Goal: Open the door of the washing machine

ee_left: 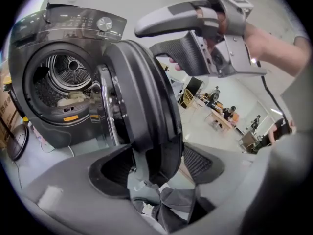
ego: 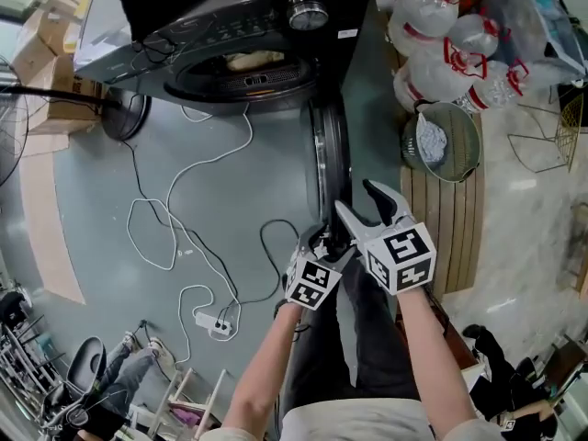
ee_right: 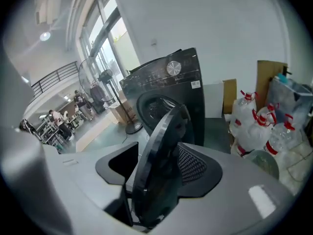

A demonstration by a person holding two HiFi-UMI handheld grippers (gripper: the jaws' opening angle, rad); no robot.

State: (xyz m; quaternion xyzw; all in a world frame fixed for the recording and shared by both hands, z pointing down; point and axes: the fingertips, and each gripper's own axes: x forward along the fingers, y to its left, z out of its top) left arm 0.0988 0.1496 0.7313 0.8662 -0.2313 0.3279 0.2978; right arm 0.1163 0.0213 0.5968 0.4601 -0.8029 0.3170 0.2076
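The washer [ego: 276,26] stood on the grey floor at the top of the head view, its round mouth uncovered and a pale cloth [ego: 253,60] lying in the drum. The door [ego: 329,154] was swung well out from the front, still joined at the right side of the mouth as the head view showed it. It ran edge-on toward the person. Right of the washer sat a cluster of clear jugs [ego: 450,44] with red caps, and left of it a fan [ego: 124,113].

Both grippers met the door's free edge. The right gripper [ego: 352,196] had its jaws spread, with the door's rim between them. The left gripper [ego: 323,242], just beside it and lower, also had its jaws spread around the same rim, with floor showing between the rim and one pad. A white cable [ego: 184,173] looped across the floor to a power strip [ego: 219,322].
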